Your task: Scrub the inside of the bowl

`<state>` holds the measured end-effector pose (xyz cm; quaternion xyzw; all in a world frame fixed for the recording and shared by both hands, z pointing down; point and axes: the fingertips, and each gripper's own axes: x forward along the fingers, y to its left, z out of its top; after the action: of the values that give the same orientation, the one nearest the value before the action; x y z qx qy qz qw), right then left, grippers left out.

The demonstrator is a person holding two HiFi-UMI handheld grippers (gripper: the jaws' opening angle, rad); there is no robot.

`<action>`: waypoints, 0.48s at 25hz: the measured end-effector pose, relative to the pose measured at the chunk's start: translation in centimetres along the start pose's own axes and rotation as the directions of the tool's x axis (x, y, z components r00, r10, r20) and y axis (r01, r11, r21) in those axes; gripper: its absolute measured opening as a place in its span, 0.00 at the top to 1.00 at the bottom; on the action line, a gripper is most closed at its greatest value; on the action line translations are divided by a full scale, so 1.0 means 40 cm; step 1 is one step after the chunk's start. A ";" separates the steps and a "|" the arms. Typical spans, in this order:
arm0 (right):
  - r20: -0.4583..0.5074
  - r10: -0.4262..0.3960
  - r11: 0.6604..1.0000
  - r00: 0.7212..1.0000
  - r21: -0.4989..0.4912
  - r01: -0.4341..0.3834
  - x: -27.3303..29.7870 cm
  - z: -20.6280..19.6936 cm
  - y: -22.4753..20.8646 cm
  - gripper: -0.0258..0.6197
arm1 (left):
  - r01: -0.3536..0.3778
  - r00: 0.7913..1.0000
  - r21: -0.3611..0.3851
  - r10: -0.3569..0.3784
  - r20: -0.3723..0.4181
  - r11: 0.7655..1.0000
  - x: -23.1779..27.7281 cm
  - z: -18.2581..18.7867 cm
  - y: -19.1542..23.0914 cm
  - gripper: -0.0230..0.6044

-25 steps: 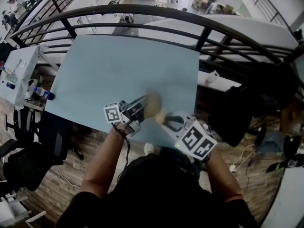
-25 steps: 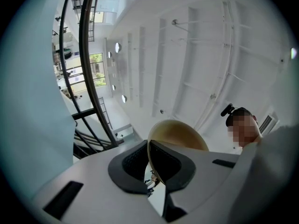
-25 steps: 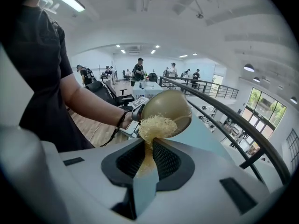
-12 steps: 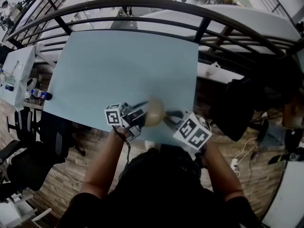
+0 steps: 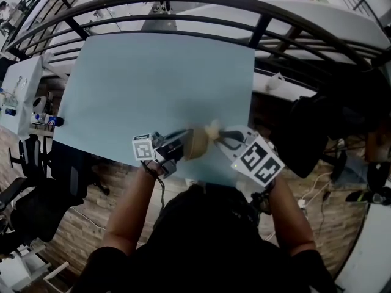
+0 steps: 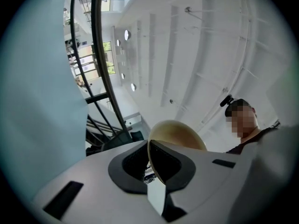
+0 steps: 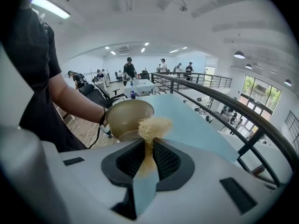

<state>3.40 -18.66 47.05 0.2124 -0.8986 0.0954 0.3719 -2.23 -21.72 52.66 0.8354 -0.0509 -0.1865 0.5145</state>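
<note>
A tan bowl [image 5: 195, 143] hangs over the near edge of the light blue table [image 5: 153, 84]. My left gripper [image 5: 182, 145] is shut on its rim, and the left gripper view shows that rim [image 6: 179, 133] clamped between the two pads of the left gripper [image 6: 151, 158]. A straw-coloured fibre scrubber [image 5: 212, 128] is pinched in my right gripper [image 5: 220, 135], which comes in from the right. In the right gripper view the scrubber's tuft [image 7: 154, 126] sticks out past the right gripper [image 7: 148, 146] and overlaps the right rim of the bowl [image 7: 124, 119]. Whether tuft and rim touch is not clear.
A black curved railing [image 5: 263, 26] runs behind and to the right of the table. The table's near edge [image 5: 116, 157] lies just under the grippers, with wooden floor and black chairs [image 5: 36, 206] beyond it. The person's arms [image 5: 131, 212] reach in from below.
The bowl and left gripper have sunk towards the table's near edge. The right gripper has carried the scrubber from below the bowl up to its far right rim.
</note>
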 end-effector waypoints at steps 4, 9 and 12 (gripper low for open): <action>-0.012 0.008 0.999 1.000 0.036 -0.008 0.002 -0.047 -0.019 0.86 | -0.142 0.990 -0.015 0.142 -0.005 0.990 -0.022 -0.023 0.095 0.95; -0.020 0.019 0.989 1.000 0.144 -0.016 0.035 -0.135 -0.052 0.86 | -0.325 0.945 0.014 0.325 -0.036 0.946 -0.042 -0.062 0.202 0.95; -0.028 0.031 0.971 0.999 0.236 -0.023 0.070 -0.193 -0.065 0.86 | -0.390 0.919 0.027 0.391 -0.061 0.921 -0.049 -0.088 0.241 0.95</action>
<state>7.65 -19.31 54.51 0.2413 -0.8778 0.2097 0.3568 -1.73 -22.71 63.06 0.8179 -0.2010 -0.0527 0.5366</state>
